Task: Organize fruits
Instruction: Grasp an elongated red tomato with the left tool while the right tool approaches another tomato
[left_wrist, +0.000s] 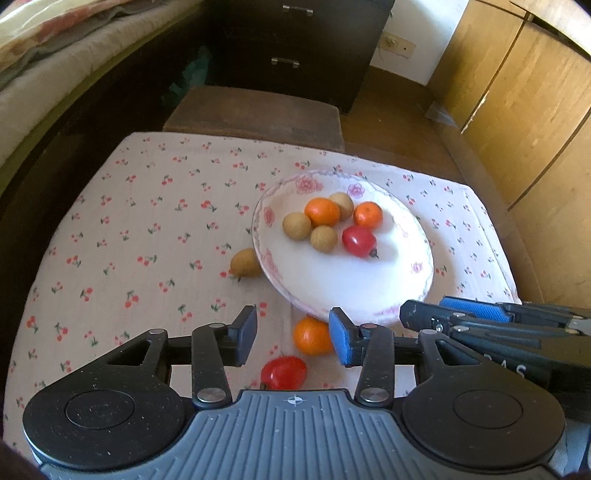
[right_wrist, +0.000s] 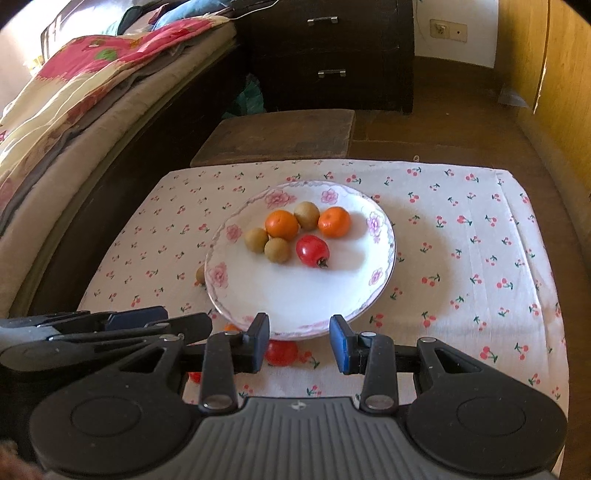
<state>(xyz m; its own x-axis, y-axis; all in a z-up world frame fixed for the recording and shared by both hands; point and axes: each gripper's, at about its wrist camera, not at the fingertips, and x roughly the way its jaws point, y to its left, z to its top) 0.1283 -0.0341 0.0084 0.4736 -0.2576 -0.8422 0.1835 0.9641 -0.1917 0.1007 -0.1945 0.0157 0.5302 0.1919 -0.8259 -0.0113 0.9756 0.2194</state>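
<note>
1. Plate (right_wrist: 373, 291) holds six fruits — collecting point.
2. Left gripper (left_wrist: 293, 334) open, empty; orange (left_wrist: 312, 336) and tomato (left_wrist: 283, 372) on the cloth (left_wrist: 129, 229) beneath — likely next.
3. Right gripper (right_wrist: 300, 341) open, empty, at plate's near rim.

Table under cherry-print cloth (right_wrist: 461, 258); on cloth: flowered plate (right_wrist: 373, 295), brown fruit (left_wrist: 245, 263), orange (left_wrist: 312, 336), red fruit (left_wrist: 284, 373) beside plate.
</note>
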